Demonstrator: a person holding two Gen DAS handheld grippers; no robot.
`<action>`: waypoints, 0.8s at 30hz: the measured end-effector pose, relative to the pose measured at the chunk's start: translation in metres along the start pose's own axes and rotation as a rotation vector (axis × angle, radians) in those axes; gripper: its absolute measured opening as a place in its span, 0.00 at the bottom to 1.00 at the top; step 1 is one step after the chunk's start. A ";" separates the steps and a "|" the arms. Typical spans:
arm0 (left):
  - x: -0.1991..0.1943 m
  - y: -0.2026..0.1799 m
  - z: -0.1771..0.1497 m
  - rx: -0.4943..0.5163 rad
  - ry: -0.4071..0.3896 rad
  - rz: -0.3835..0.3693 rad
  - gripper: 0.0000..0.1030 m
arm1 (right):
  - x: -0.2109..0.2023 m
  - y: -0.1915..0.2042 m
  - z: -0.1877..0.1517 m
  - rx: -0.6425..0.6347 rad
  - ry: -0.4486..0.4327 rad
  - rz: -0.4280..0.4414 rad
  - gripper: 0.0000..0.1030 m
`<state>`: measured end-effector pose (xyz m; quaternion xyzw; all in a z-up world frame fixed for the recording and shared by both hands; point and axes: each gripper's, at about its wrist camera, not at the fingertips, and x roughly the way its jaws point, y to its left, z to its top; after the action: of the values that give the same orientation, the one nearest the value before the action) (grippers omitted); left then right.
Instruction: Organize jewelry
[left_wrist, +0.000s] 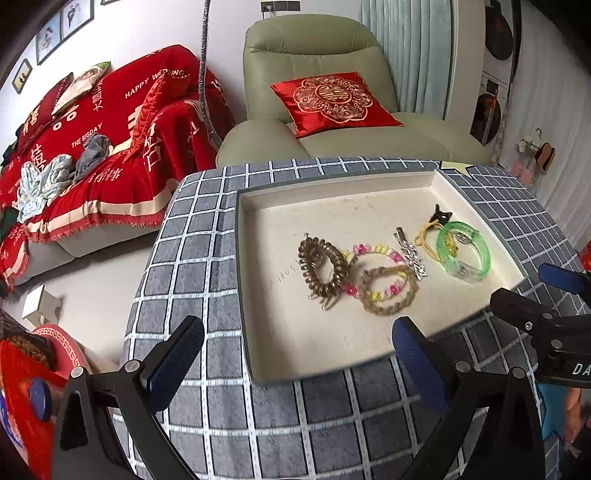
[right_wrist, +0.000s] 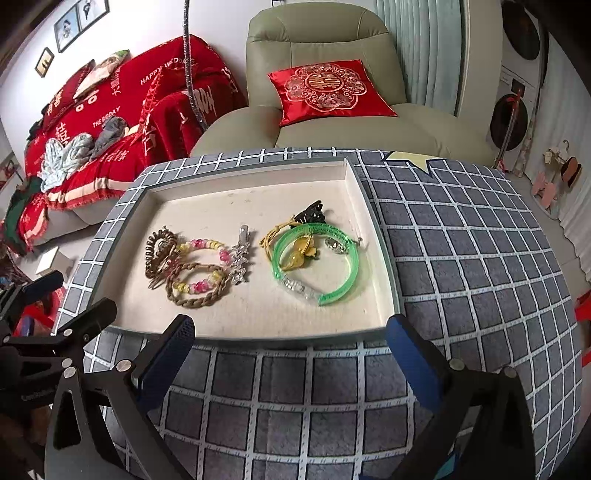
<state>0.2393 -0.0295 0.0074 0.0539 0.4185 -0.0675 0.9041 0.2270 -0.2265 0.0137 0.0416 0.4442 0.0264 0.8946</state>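
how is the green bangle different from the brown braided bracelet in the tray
The green bangle is translucent, rigid plastic with an open gap; the brown braided bracelet is opaque twisted cord in a closed loop. The bangle lies on the tray's right side around a yellow piece; the braided bracelet lies left, overlapping a pink and yellow beaded bracelet. Both lie flat, untouched by either gripper.

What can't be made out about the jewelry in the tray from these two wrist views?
- Small silver piece inside the green bangle: too small in both views to identify.
- Black claw clip: partly covered by the bangle and yellow cord in both views.
- Faint writing on the tray floor, left wrist view: too small to read.
- Beaded bracelet: partly overlapped by the braided ring and coil hair tie, so it cannot be seen whole.
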 end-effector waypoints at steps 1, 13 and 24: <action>-0.003 -0.001 -0.002 -0.002 -0.002 -0.002 1.00 | -0.002 0.000 -0.003 0.002 -0.003 0.001 1.00; -0.036 -0.006 -0.035 -0.033 -0.035 -0.003 1.00 | -0.027 -0.001 -0.029 0.016 -0.046 -0.005 1.00; -0.060 -0.008 -0.059 -0.082 -0.074 0.020 1.00 | -0.060 0.013 -0.052 -0.033 -0.135 -0.050 1.00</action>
<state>0.1558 -0.0237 0.0150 0.0182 0.3867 -0.0433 0.9210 0.1487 -0.2159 0.0310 0.0173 0.3831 0.0085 0.9235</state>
